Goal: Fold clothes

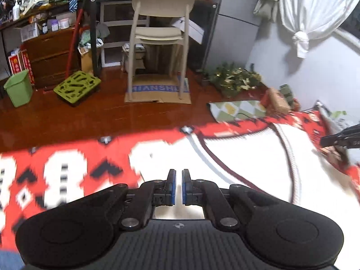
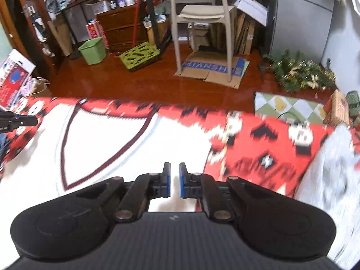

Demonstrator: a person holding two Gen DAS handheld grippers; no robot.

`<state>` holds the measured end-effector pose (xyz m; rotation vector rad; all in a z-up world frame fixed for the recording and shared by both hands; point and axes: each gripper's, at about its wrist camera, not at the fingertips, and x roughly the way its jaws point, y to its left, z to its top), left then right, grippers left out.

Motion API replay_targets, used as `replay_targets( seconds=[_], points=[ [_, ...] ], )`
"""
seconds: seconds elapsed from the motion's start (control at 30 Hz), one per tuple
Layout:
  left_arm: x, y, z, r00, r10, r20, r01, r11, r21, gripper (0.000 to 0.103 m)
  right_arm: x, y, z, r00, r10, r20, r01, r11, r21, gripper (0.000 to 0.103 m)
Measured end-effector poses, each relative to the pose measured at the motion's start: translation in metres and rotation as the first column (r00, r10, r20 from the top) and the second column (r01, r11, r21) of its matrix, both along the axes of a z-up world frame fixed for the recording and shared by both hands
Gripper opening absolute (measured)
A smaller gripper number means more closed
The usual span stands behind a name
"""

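Our left gripper [image 1: 178, 185] has its blue-padded jaws a narrow gap apart with nothing between them, and the right gripper [image 2: 174, 180] looks the same. Both hover over the white knit garment with dark maroon V-neck trim [image 2: 108, 148], which is spread flat on the red, white and black patterned blanket [image 2: 265, 144]. There's a grey cloth [image 2: 330, 175] at our right and a beige plastic chair [image 1: 157, 31] beyond.
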<state>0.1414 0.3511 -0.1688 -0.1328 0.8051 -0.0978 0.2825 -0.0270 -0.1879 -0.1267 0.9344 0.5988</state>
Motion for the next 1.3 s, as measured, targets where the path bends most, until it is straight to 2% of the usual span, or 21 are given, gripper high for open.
replay_targets(
  seconds=[0.17, 0.33, 0.47, 0.63, 0.73, 0.83, 0.9, 0.97, 1.1, 1.13, 1.17, 1.2, 1.23, 1.27, 1.3],
  points=[
    [-0.053, -0.025, 0.0, 0.999, -0.045, 0.001, 0.045, 0.999, -0.027, 0.005, -0.07, -0.009, -0.005, 0.996, 0.065, 0.065, -0.063, 0.997, -0.033, 0.009],
    [-0.09, -0.038, -0.021, 0.999, -0.051, -0.021, 0.051, 0.999, 0.006, 0.005, -0.118, -0.026, -0.018, 0.996, 0.035, 0.078, -0.032, 0.999, -0.038, 0.009],
    [-0.113, -0.033, -0.031, 1.0, -0.026, 0.0, 0.026, 0.999, 0.045, 0.005, -0.132, -0.051, -0.029, 0.996, -0.022, 0.092, 0.026, 0.999, -0.047, 0.006],
    [-0.135, -0.026, -0.032, 1.0, 0.015, -0.007, -0.015, 0.999, 0.045, 0.006, -0.145, -0.077, -0.029, 0.992, -0.083, 0.091, 0.085, 0.996, -0.019, 0.006],
    [-0.15, -0.027, -0.033, 1.0, 0.029, -0.005, -0.029, 0.997, 0.068, 0.006, -0.157, -0.082, -0.029, 0.991, -0.084, 0.108, 0.087, 0.996, -0.026, 0.006],
    [-0.165, -0.024, -0.033, 0.998, 0.062, -0.004, -0.061, 0.997, 0.052, 0.005, -0.167, -0.084, -0.027, 0.988, -0.097, 0.116, 0.102, 0.994, -0.036, 0.007],
    [-0.173, -0.025, -0.031, 0.996, 0.084, -0.006, -0.083, 0.995, 0.046, 0.005, -0.173, -0.086, -0.023, 0.987, -0.118, 0.112, 0.122, 0.992, -0.031, 0.011],
    [-0.178, -0.029, -0.025, 0.995, 0.096, 0.012, -0.097, 0.995, 0.033, 0.005, -0.177, -0.083, -0.015, 0.986, -0.121, 0.117, 0.122, 0.993, -0.003, 0.011],
    [-0.162, -0.042, -0.013, 0.993, 0.107, 0.056, -0.107, 0.994, -0.007, 0.005, -0.176, -0.058, -0.003, 0.986, -0.099, 0.135, 0.096, 0.995, 0.027, 0.011],
    [-0.154, -0.049, -0.011, 0.992, 0.107, 0.063, -0.106, 0.994, -0.019, 0.005, -0.174, -0.046, -0.001, 0.986, -0.092, 0.142, 0.089, 0.996, 0.025, 0.012],
    [-0.144, -0.057, -0.01, 0.992, 0.106, 0.069, -0.104, 0.994, -0.024, 0.005, -0.173, -0.033, 0.0, 0.985, -0.085, 0.15, 0.082, 0.996, 0.024, 0.021],
    [-0.134, -0.067, -0.01, 0.991, 0.105, 0.078, -0.104, 0.994, -0.018, 0.007, -0.172, -0.021, 0.0, 0.984, -0.082, 0.16, 0.079, 0.997, 0.027, 0.028],
    [-0.125, -0.077, -0.01, 0.991, 0.104, 0.087, -0.103, 0.995, -0.012, 0.013, -0.171, -0.009, -0.001, 0.982, -0.083, 0.172, 0.078, 0.996, 0.033, 0.033],
    [-0.115, -0.086, -0.011, 0.99, 0.103, 0.093, -0.104, 0.995, 0.0, 0.026, -0.169, 0.004, -0.004, 0.979, -0.084, 0.184, 0.08, 0.996, 0.026, 0.034],
    [-0.107, -0.095, -0.014, 0.99, 0.103, 0.095, -0.106, 0.994, 0.025, 0.035, -0.167, 0.016, -0.007, 0.977, -0.084, 0.196, 0.082, 0.996, 0.018, 0.035]
  ],
)
